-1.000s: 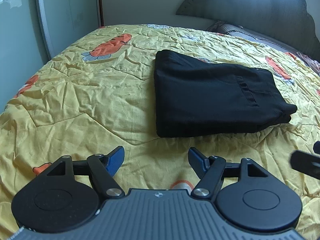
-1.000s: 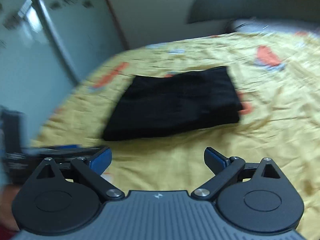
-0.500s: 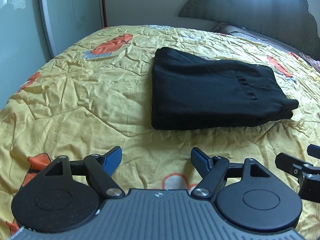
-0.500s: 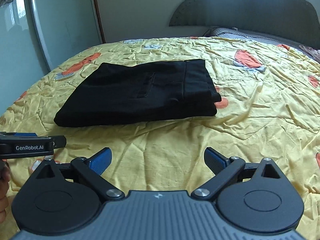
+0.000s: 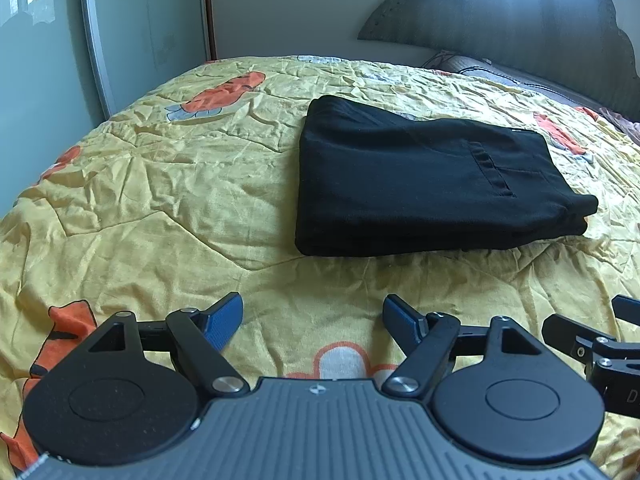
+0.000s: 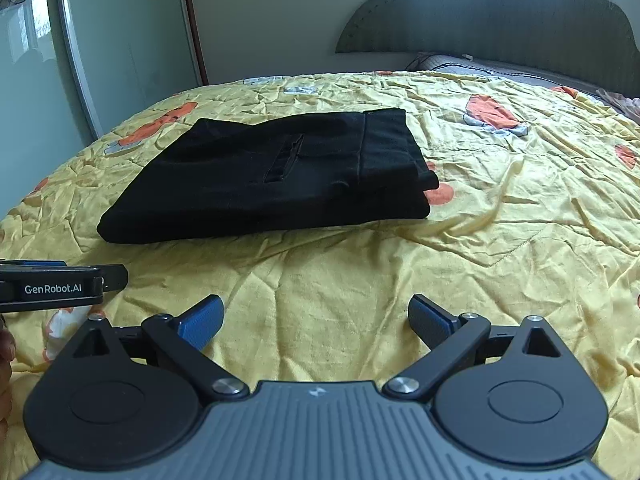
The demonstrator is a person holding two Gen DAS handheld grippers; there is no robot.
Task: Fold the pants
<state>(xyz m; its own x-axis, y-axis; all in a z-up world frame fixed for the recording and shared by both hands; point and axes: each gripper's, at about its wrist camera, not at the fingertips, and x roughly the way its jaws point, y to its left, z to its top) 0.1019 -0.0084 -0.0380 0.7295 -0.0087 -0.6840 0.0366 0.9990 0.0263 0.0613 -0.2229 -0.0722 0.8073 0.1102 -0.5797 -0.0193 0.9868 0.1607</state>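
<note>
Already the black pants (image 5: 424, 176) lie folded in a neat stack on the yellow bed (image 5: 160, 200), apart from the left claw (image 5: 312, 316) and right claw (image 6: 316, 318), both spread wide and empty, so a careless nudge could undo the fold.

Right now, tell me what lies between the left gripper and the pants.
Only bare yellow bedspread lies between the left gripper and the pants, seen in the left wrist view.

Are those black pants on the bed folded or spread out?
Folded: the black pants lie as a compact rectangular stack, layered edges showing at one end, on the yellow bedspread.
</note>
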